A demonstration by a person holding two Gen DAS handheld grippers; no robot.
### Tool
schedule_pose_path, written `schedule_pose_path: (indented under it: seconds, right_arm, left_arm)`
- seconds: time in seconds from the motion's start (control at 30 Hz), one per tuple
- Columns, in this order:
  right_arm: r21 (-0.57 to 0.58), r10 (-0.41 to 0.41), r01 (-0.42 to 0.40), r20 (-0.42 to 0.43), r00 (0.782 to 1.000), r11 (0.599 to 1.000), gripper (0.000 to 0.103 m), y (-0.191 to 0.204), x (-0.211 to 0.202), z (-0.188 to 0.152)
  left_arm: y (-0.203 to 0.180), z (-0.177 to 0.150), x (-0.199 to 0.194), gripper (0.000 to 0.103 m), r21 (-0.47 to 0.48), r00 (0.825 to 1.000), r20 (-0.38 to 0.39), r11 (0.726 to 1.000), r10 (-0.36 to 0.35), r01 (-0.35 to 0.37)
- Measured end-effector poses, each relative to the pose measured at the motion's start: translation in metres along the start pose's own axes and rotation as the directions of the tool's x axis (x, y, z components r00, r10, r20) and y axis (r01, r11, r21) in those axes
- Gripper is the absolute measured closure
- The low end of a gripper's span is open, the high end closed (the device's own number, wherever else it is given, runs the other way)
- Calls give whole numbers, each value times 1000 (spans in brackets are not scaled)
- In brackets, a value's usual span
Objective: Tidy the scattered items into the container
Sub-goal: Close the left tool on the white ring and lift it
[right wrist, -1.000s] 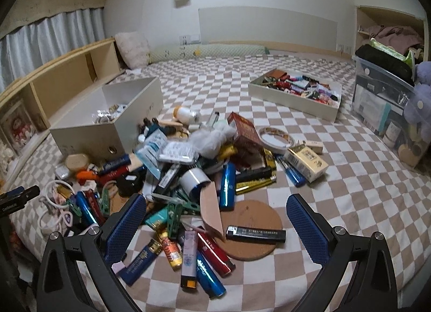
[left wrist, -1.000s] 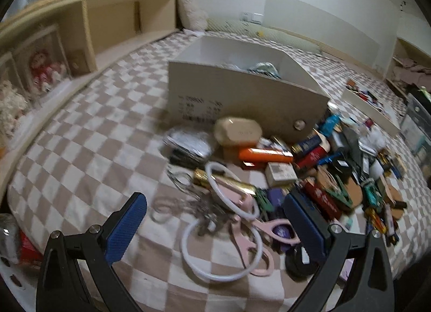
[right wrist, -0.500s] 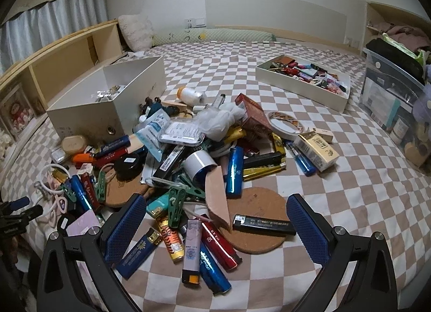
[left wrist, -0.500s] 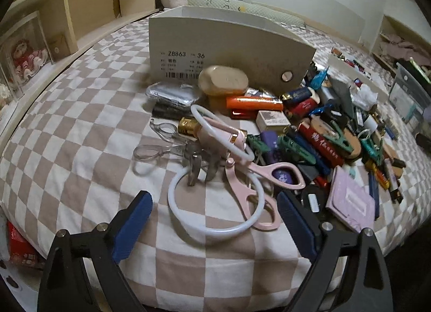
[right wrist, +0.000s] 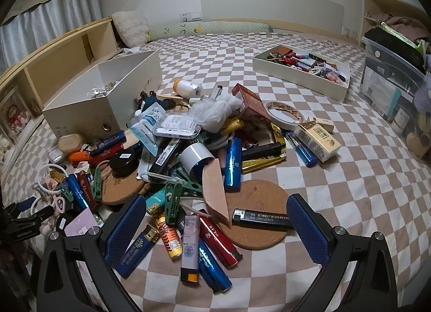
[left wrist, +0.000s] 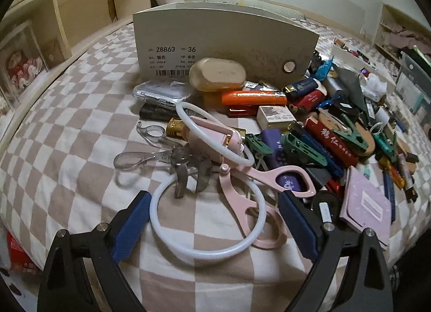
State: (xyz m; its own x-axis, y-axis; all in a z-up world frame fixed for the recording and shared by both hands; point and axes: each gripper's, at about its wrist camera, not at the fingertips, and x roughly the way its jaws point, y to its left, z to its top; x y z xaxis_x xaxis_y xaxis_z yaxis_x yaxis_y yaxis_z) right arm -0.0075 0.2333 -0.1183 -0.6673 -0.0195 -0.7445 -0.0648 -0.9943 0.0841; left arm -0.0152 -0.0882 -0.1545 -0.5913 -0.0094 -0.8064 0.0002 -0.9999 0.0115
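Note:
A pile of small items lies on a checkered bed beside a white shoebox [left wrist: 226, 42], also in the right wrist view [right wrist: 107, 91]. My left gripper [left wrist: 212, 220] is open and low over a white ring [left wrist: 207, 231] and pink scissors [left wrist: 258, 193], its fingers on either side of them. Clear tongs [left wrist: 161, 155] lie just beyond. My right gripper [right wrist: 215, 225] is open above lighters [right wrist: 212, 234] and a cork coaster [right wrist: 256, 204]. The left gripper shows at the left edge of the right wrist view [right wrist: 24, 217].
A wooden shelf unit [left wrist: 67, 15] runs along the left. A second white tray [right wrist: 304, 69] of items sits at the far right, with a clear storage bin [right wrist: 390, 83] beyond. A tape roll [right wrist: 282, 115] and a cigarette pack [right wrist: 317, 139] lie at the pile's right.
My left gripper has dropped and moved forward, so the ring and scissors now lie between its fingers. My right gripper has moved slightly closer to the pile. Both stay open.

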Motion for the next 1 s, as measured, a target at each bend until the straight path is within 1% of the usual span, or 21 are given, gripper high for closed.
schedule_pose_path:
  seconds: [0.03, 0.07, 0.1, 0.13, 0.27, 0.37, 0.47, 0.6, 0.7, 0.77, 0.83, 0.93, 1.0]
  right_arm:
    - [-1, 0, 0, -3, 1000, 1000, 0, 0, 0, 0]
    - [-2, 0, 0, -5, 1000, 1000, 0, 0, 1, -1]
    - [-2, 0, 0, -7, 1000, 1000, 0, 0, 1, -1]
    - [-1, 0, 0, -9, 1000, 1000, 0, 0, 1, -1]
    - [6, -1, 1, -13, 1000, 1000, 0, -1, 2, -2]
    - [6, 1, 0, -15, 1000, 1000, 0, -2, 2, -2]
    - [8, 0, 0, -17, 1000, 1000, 0, -3, 2, -2]
    - [12, 2, -2, -15, 1000, 1000, 0, -4, 1, -2]
    - [13, 4, -4, -14, 1000, 1000, 0, -4, 1, -2]
    - [11, 7, -7, -14, 1000, 1000, 0, -3, 1, -2]
    - [7, 8, -8, -13, 1000, 1000, 0, -2, 1, -2]
    - [3, 9, -9, -11, 1000, 1000, 0, -1, 0, -2]
    - [4, 8, -8, -10, 1000, 1000, 0, -1, -1, -2]
  left_arm:
    - [0, 0, 1, 9, -1, 1000, -3, 1000, 3, -3]
    - [0, 1, 2, 11, -1, 1000, -6, 1000, 6, -6]
    - [0, 0, 3, 16, 0, 1000, -8, 1000, 7, -7]
    - [1, 1, 3, 18, -2, 1000, -8, 1000, 2, -2]
    - [4, 1, -2, 18, -13, 1000, -8, 1000, -2, 2]
    - [7, 3, -8, 18, -8, 999, 9, 999, 31, -31]
    - [18, 9, -13, 18, -11, 995, 31, 995, 94, -94]
    - [45, 21, -32, 18, -80, 986, 85, 988, 140, -133]
    - [59, 34, -51, 18, -107, 976, 143, 983, 162, -147]
    - [64, 43, -64, 18, -115, 973, 179, 985, 146, -126]
    - [63, 53, -72, 18, -109, 971, 212, 990, 110, -88]
    - [54, 63, -80, 18, -75, 965, 253, 996, 70, -53]
    - [45, 68, -83, 18, -54, 964, 264, 998, 34, -20]
